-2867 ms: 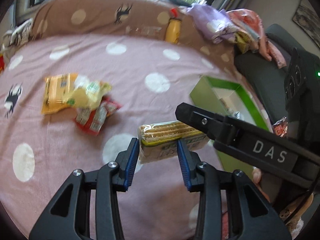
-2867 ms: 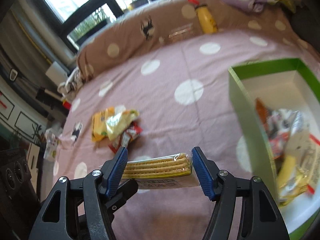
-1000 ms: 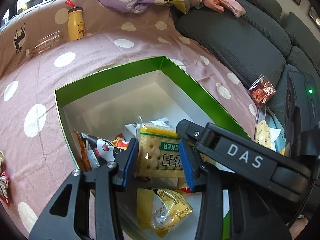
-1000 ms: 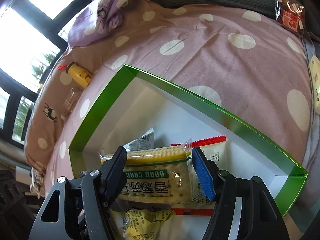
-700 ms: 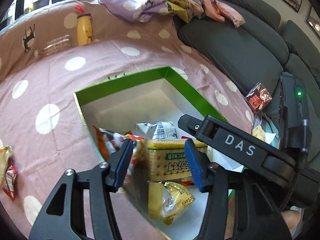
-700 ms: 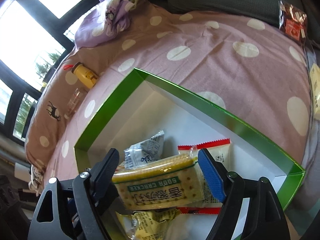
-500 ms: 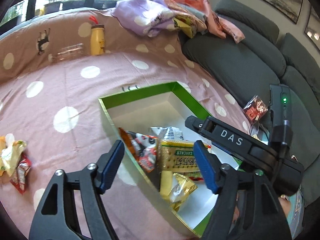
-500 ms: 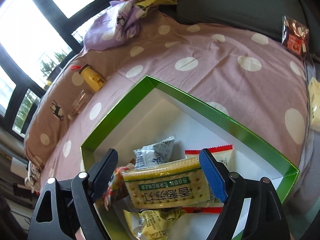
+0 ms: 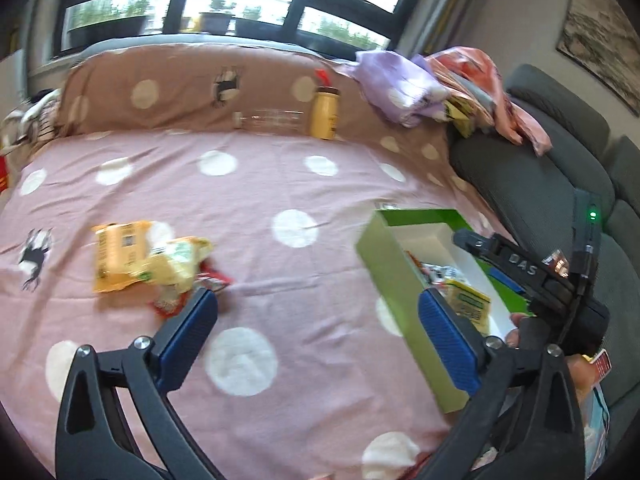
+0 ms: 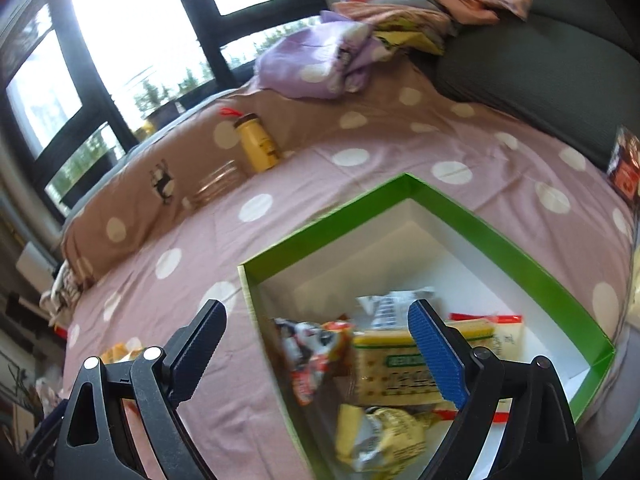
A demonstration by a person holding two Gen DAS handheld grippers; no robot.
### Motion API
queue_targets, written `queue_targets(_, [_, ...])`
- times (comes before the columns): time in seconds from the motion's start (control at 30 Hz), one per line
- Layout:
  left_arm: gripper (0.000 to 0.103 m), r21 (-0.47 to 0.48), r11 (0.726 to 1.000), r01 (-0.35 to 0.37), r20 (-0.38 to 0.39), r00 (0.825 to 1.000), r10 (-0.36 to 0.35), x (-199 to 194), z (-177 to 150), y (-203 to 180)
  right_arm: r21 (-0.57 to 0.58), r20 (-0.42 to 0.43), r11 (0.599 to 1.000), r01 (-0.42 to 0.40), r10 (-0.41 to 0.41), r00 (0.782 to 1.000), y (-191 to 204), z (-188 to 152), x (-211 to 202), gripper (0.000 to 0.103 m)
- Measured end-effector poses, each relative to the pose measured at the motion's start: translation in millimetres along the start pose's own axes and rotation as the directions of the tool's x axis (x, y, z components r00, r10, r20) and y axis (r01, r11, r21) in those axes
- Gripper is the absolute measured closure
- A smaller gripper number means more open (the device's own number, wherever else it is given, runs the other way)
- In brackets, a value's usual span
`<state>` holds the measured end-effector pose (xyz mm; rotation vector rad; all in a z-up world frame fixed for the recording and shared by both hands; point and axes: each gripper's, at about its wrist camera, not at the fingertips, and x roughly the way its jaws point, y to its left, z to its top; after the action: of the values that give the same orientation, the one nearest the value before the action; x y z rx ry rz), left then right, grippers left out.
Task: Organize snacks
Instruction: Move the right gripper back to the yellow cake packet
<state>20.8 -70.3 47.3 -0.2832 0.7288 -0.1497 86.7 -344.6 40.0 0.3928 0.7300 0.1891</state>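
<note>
My left gripper (image 9: 318, 318) stands spread wide with nothing between its blue pads; its jaws have just been opening, and it hangs over the pink dotted bedspread (image 9: 248, 184) to the left of the green box (image 9: 394, 276). My right gripper (image 10: 316, 338) is also spread, its jaws having just been opening too, and it holds nothing. It hovers over the near left corner of the green box (image 10: 496, 240).

The soda cracker pack (image 10: 394, 372) lies flat inside the green box, free of both grippers, on top of a red-edged white packet (image 10: 502, 330). Left of it in the box sits a red and black snack bag (image 10: 310, 354), behind it a silver packet (image 10: 386, 306), and in front of it a crumpled yellow packet (image 10: 380, 436).

Well left of the box, out on the bedspread, a pile of snacks remains: an orange-yellow packet (image 9: 118, 254), a pale green and yellow bag (image 9: 176, 262) overlapping it, and a red packet (image 9: 210, 280) beneath them. A yellow bottle (image 9: 325, 114) stands against the brown dotted cushion, far behind the box.
</note>
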Motion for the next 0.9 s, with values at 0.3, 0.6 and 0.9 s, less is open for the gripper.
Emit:
queue_targets(0.3, [0.001, -0.260, 0.950, -0.174, -0.018, 0.984, 0.175, -17.5, -34.8, 101.7, -0.160, -0.068, 0.982, -0.102, 0.092, 0.993, 66.5, -26.6, 12.0, 0.008])
queue_targets(0.6, [0.001, -0.402, 0.833, -0.381, -0.093, 0.922, 0.377, -31.1, -41.6, 174.1, -0.255, -0.349, 0.896, -0.363, 0.265, 0.899, 156.9, -59.1, 45.4, 0.008])
queue_targets(0.9, [0.001, -0.473, 0.800, -0.368, -0.108, 0.926, 0.362, -45.4, -45.3, 207.4, -0.383, -0.528, 0.800, -0.461, 0.220, 0.820, 298.7, -80.7, 98.8, 0.008])
